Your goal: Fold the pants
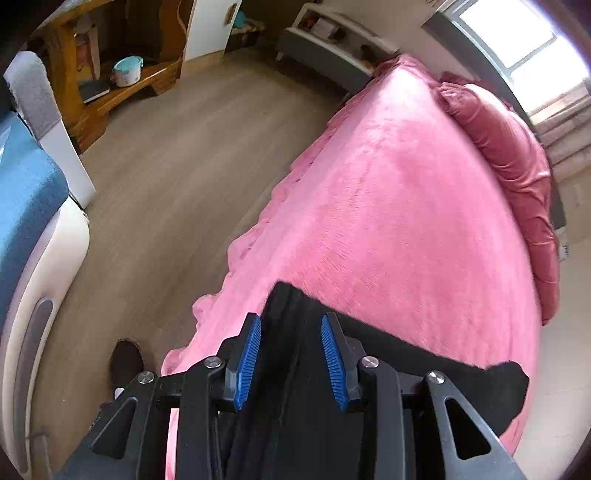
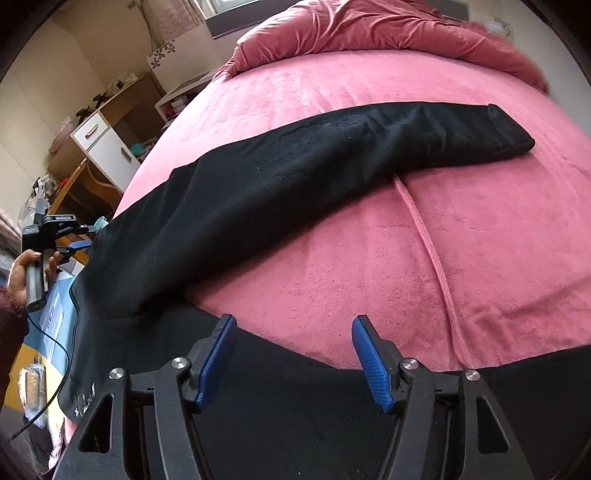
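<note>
Black pants lie spread on a pink bed. One leg stretches to the far right; the other runs along the near edge under my right gripper. My right gripper is open above the near leg, holding nothing. My left gripper is open, its blue pads either side of a black fabric edge of the pants at the bed's corner, not closed on it. The left gripper also shows in the right wrist view, at the pants' left end.
A crumpled pink duvet lies at the head of the bed. Wooden floor runs left of the bed, with a wooden shelf unit and a blue-topped seat. A desk with drawers stands beyond the bed.
</note>
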`<state>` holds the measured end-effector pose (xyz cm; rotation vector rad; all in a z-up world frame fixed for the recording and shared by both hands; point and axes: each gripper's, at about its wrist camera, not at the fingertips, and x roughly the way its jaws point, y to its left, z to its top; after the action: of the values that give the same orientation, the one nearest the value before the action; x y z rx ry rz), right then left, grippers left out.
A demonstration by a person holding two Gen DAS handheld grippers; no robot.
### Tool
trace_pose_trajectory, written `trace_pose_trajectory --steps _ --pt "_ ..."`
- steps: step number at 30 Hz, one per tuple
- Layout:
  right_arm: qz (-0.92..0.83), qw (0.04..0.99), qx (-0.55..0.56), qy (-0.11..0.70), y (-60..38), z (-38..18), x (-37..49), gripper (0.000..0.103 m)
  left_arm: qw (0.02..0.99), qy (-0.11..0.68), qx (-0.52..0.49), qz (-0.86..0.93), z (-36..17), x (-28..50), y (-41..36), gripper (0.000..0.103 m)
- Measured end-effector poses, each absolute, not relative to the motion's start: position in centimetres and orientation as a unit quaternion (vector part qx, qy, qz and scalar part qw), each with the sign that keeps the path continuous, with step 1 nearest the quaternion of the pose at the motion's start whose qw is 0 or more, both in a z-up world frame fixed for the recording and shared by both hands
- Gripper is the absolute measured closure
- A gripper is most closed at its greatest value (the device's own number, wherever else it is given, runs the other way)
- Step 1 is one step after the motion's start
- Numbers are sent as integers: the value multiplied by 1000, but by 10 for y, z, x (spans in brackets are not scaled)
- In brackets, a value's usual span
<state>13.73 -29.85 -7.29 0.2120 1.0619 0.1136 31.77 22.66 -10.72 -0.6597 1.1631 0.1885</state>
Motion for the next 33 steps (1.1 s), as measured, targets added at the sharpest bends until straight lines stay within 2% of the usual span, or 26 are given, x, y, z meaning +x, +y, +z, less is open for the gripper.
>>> trace_pose_trajectory --steps 6,7,9,10,17,23,27,33 --pt "41 850 104 515 -301 -81 143 36 758 556 -328 97 -125 333 234 68" --pt "38 849 106 516 -302 -82 143 36 760 551 -329 97 -126 334 234 72" --pt "35 848 107 518 -303 -84 142 36 779 536 -313 90 -118 332 230 87" --pt "33 847 107 519 -304 -85 142 36 791 525 -301 86 -112 329 226 99" --pt "30 847 113 519 -305 -88 143 36 851 443 -281 -38 -42 281 202 99" --pt "48 855 128 500 -306 -71 150 36 864 376 -271 -197 19 192 175 99" --pt "62 858 150 487 -305 -58 163 36 854 361 -249 -278 34 123 156 100" --pt "82 850 186 486 -302 -51 199 36 833 383 -213 -338 22 38 136 100"
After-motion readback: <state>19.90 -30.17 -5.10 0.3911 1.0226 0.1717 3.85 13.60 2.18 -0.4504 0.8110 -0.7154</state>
